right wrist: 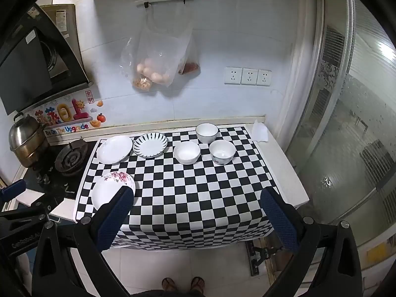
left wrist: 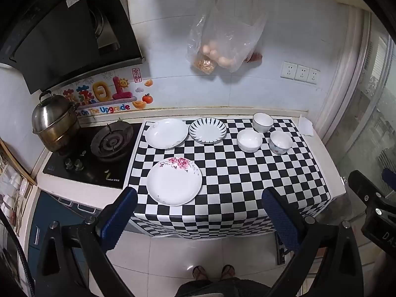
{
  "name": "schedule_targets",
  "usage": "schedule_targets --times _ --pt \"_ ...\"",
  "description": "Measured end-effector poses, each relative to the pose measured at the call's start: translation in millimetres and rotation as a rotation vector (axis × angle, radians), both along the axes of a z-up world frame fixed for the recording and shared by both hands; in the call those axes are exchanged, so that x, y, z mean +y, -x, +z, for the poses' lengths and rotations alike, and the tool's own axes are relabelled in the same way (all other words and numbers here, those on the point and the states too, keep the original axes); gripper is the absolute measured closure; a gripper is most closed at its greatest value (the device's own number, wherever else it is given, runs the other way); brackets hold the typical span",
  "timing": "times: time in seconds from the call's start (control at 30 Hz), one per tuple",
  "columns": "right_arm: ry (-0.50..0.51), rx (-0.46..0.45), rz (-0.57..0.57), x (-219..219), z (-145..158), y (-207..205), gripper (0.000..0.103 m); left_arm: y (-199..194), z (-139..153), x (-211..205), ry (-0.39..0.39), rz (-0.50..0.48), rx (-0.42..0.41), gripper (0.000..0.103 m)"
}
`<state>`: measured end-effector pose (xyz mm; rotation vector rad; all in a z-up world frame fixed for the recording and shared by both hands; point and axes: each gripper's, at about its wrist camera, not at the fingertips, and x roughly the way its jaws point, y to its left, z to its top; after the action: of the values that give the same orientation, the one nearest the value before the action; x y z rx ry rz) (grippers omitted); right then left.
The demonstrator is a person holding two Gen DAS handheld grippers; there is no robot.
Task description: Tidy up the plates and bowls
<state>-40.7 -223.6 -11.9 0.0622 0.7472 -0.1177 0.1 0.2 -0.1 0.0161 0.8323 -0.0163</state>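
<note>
Plainly, nothing is stacked yet: three plates sit on the left half of the checked cloth [left wrist: 247, 173] and three bowls on the right half. The floral plate [left wrist: 174, 181] lies alone near the front edge, just ahead of the left gripper [left wrist: 198, 212] and between its two blue pads in that view; the white plate [left wrist: 166, 133] and striped plate [left wrist: 207, 130] lie side by side at the back, almost touching. The bowls (a rimmed one [right wrist: 206, 132] at the rear, a plain one [right wrist: 186, 152] and a patterned one [right wrist: 222, 152] in front of it) cluster near each other, ahead of the right gripper [right wrist: 198, 212]. So the left hand looks nearer the plates, the right nearer the bowls. Both grippers stand spread as wide as they go, holding and touching nothing, tilted down toward the counter from off its front edge.
</note>
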Motion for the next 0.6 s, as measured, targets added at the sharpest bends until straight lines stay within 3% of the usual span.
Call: schedule_targets --times 0.5,0.6 --pt "0.006 0.042 -0.004 0 -12 -2 0.0 14 -7 -9 0.002 0.001 0.028 0.0" --pt "0.005 0.042 -0.004 0 -13 -2 0.0 1 -14 -4 0.005 -0.011 0.039 0.0"
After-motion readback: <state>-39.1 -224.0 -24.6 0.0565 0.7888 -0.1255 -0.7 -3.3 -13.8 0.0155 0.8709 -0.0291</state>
